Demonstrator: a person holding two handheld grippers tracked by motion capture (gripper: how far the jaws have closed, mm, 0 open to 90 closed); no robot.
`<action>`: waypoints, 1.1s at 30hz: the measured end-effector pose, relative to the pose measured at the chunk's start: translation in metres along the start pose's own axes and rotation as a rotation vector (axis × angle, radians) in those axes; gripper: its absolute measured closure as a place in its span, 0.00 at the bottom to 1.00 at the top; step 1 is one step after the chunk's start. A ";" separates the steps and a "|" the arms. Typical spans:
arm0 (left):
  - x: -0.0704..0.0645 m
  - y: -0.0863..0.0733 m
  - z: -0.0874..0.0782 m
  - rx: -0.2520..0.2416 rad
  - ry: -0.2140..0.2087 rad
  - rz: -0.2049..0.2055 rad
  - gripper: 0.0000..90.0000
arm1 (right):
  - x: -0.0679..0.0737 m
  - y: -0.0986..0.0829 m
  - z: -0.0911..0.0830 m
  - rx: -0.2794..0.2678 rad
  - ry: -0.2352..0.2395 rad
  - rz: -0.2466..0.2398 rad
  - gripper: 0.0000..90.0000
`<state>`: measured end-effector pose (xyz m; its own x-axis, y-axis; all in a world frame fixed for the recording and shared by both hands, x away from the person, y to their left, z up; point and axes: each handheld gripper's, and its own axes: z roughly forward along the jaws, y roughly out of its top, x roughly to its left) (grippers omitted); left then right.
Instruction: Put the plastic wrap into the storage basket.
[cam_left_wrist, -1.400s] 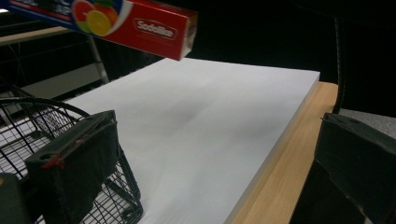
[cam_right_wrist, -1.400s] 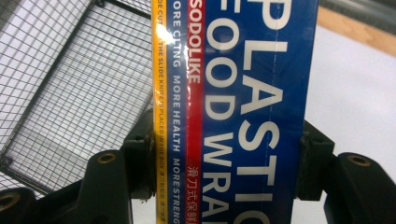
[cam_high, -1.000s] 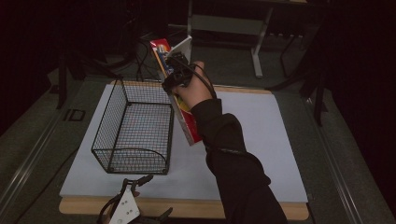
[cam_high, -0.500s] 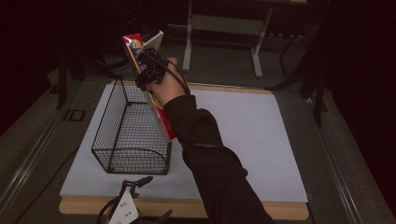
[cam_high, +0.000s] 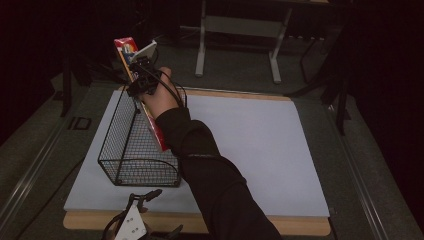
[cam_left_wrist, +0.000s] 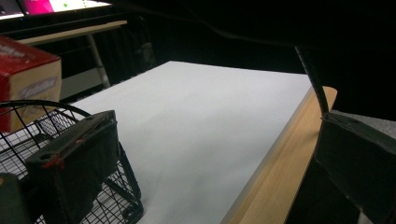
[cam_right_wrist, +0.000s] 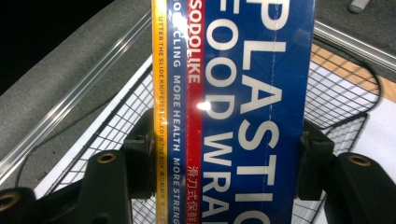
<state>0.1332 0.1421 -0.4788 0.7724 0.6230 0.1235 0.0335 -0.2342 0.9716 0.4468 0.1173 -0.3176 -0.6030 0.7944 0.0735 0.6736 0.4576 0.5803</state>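
A long plastic food wrap box (cam_high: 151, 125), red and blue, leans steeply with its top far-left and its lower end at the right wall of the black wire basket (cam_high: 122, 150). My right gripper (cam_high: 142, 82) is shut on its upper half. In the right gripper view both jaws press the box (cam_right_wrist: 252, 70) sides above the basket mesh (cam_right_wrist: 341, 93). My left gripper (cam_high: 135, 225) rests at the table's front edge; its jaws (cam_left_wrist: 215, 163) stand wide apart with nothing between them, the basket (cam_left_wrist: 28, 140) and a red box end (cam_left_wrist: 28, 79) to their left.
A white mat (cam_high: 250, 145) covers the wooden table, with bare room right of the basket. A metal stand (cam_high: 240, 30) is on the floor beyond the far edge. The person's dark sleeve (cam_high: 215, 185) crosses the table's near middle.
My right gripper has carried the box leftward, from beside the basket's right side to over the basket. The left gripper has stayed put.
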 end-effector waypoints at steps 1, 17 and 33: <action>0.000 0.000 0.000 -0.001 0.000 0.001 0.01 | 0.002 -0.001 0.002 -0.003 -0.001 -0.001 0.44; -0.002 0.001 -0.001 -0.003 -0.010 0.014 0.01 | -0.004 -0.037 0.051 0.037 -0.014 0.020 0.44; -0.003 0.002 -0.001 -0.006 -0.015 0.015 0.01 | -0.002 -0.057 0.077 0.103 -0.037 0.032 0.44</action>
<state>0.1306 0.1406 -0.4772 0.7819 0.6084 0.1356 0.0177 -0.2391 0.9708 0.4423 0.1208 -0.4130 -0.5654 0.8227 0.0597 0.7340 0.4688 0.4914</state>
